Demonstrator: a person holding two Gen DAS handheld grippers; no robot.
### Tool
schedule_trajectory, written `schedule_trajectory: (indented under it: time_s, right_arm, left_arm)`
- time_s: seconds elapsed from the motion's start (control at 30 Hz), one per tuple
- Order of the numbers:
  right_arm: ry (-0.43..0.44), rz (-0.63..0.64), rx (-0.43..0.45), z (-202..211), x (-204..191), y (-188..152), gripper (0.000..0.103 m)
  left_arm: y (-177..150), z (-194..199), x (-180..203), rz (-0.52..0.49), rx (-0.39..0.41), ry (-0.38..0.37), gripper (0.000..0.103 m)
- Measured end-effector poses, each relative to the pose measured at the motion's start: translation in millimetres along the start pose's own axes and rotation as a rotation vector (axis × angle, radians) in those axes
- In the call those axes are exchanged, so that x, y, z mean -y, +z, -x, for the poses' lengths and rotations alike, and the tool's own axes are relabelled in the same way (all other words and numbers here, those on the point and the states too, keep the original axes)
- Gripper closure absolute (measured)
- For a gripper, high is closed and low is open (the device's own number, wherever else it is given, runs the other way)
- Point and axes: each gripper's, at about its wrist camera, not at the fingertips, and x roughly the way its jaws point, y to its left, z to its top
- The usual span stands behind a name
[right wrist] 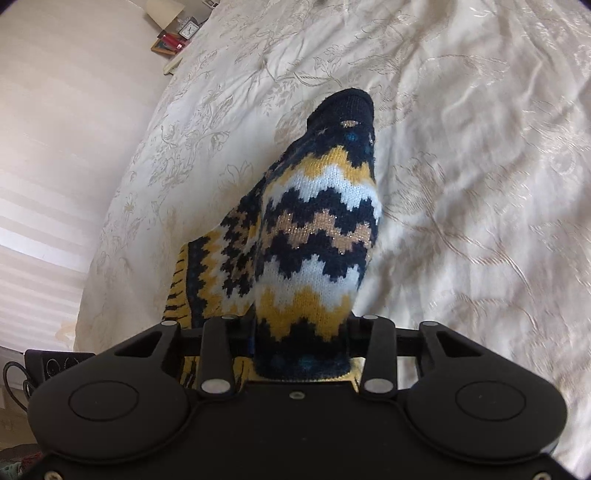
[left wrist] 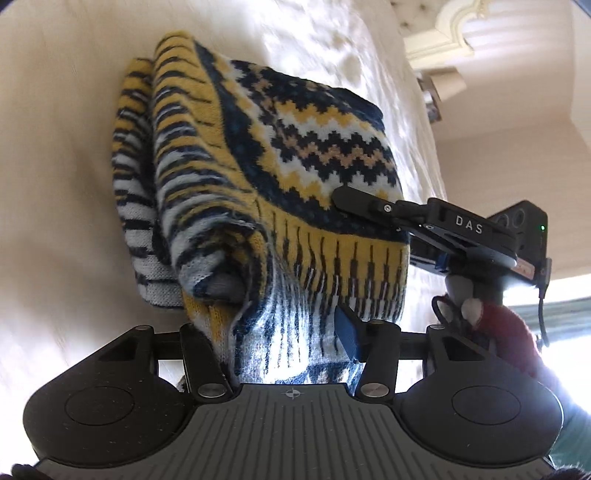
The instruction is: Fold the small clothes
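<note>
A small knitted sweater (left wrist: 258, 177), navy, yellow and white with zigzag bands, hangs bunched above a cream bedspread (left wrist: 55, 147). My left gripper (left wrist: 284, 332) is shut on its striped lower part, which drapes over the fingers; one blue pad (left wrist: 347, 332) shows. My right gripper (left wrist: 343, 195) enters the left wrist view from the right, its finger pressed on the zigzag panel near the hem. In the right wrist view the right gripper (right wrist: 301, 332) is shut on a fold of the sweater (right wrist: 317, 229), which rises from between the fingers to a navy tip.
The embroidered cream bedspread (right wrist: 461, 147) fills the background. A bedside surface with a small clock (right wrist: 190, 29), red items and a lamp stands at the far upper left. A wall with a white moulding (left wrist: 454, 29) lies beyond the bed.
</note>
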Motion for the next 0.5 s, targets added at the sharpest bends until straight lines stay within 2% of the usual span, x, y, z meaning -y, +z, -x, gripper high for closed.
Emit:
schedule_trajectory:
  time_s: [0.27,0.37,0.43,0.5]
  right_arm:
    - [-0.075,-0.011,-0.048,61.4,36.8,-70.3,0.053]
    - [-0.112,-0.004,-0.062,73.1,46.4,-90.1,0.048]
    - [-0.153,0.022,-0.066,74.7,47.8,-98.3,0.041]
    - [-0.181,0.055,-0.061,76.8,48.1,-105.1,0.033]
  left_arm:
    - [-86.9,-37.9,36.7,-0.017,-0.099,0.005,0.053]
    - [-109.6,-50.4,45.7,-0.053,-0.116,0.087,0.053]
    - [-118.5,-51.9,47.1,-0.07,-0.099,0.161,0.053]
    - [-125.8,-44.6,46.7,-0.065,-0.065,0.201,0.053]
